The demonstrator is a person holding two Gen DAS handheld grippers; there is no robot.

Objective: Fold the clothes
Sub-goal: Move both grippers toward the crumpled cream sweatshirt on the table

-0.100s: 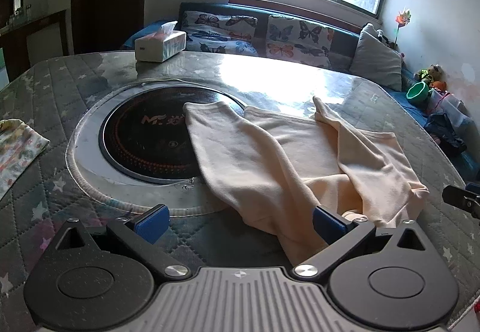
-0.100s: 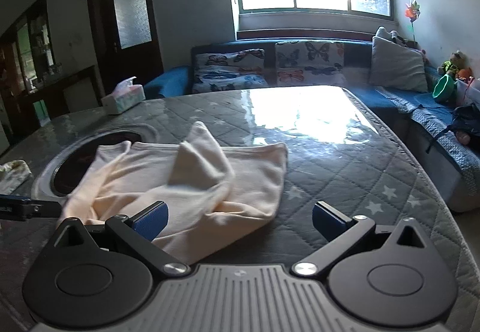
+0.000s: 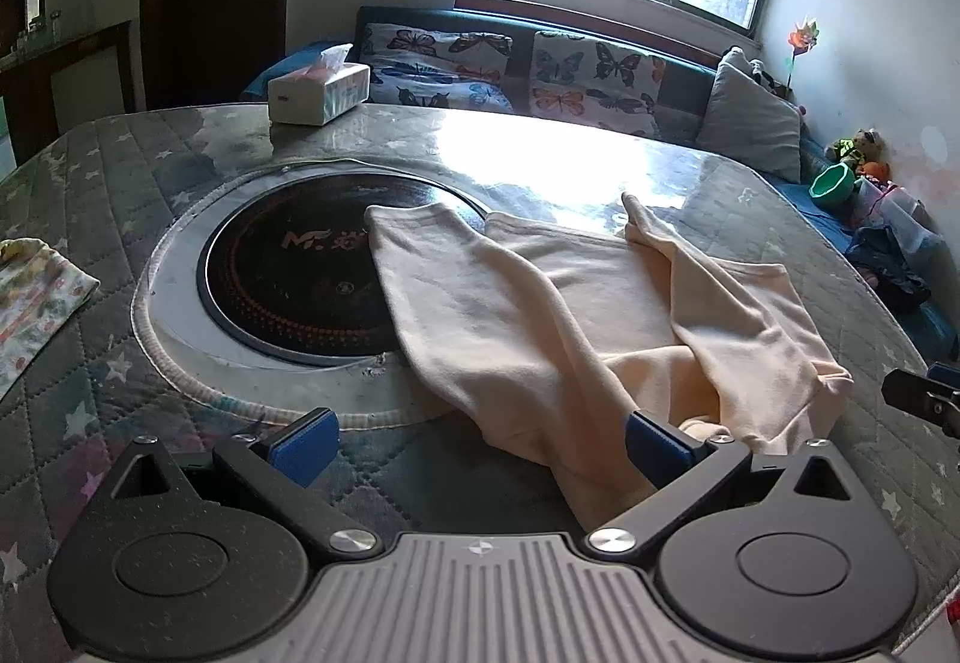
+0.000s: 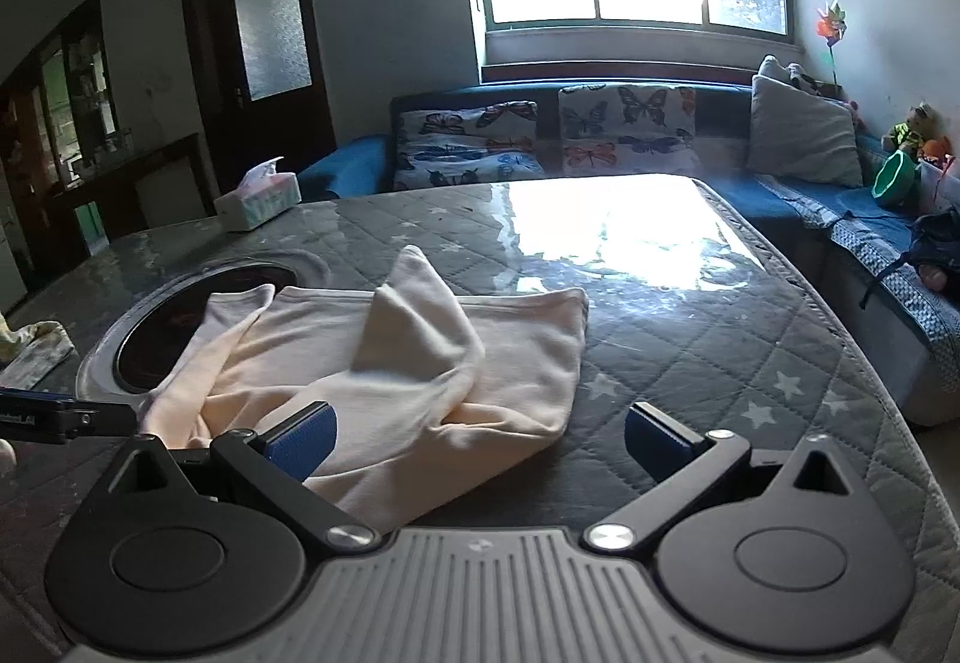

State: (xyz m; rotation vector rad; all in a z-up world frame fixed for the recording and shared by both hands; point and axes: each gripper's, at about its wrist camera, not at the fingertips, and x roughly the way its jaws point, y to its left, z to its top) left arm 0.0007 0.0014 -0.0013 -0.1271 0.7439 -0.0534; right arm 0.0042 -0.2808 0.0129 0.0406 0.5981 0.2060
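A cream long-sleeved garment (image 3: pixel 540 315) lies rumpled on the quilted table (image 3: pixel 108 171), one sleeve across the black round cooktop (image 3: pixel 300 279). My left gripper (image 3: pixel 477 441) is open, its blue pads either side of the garment's near hem, nothing held. In the right wrist view the same garment (image 4: pixel 420 363) lies with a sleeve folded up in a peak. My right gripper (image 4: pixel 477 432) is open just short of the garment's near right corner, its left pad over the cloth. The right gripper's tip (image 3: pixel 924 402) shows at the left view's right edge.
A tissue box (image 3: pixel 318 90) stands at the table's far left. A floral cloth (image 3: pixel 30 303) lies at the left edge. A blue sofa with butterfly cushions (image 4: pixel 552 141) runs behind the table, with toys and a green bowl (image 4: pixel 894 180) at the right.
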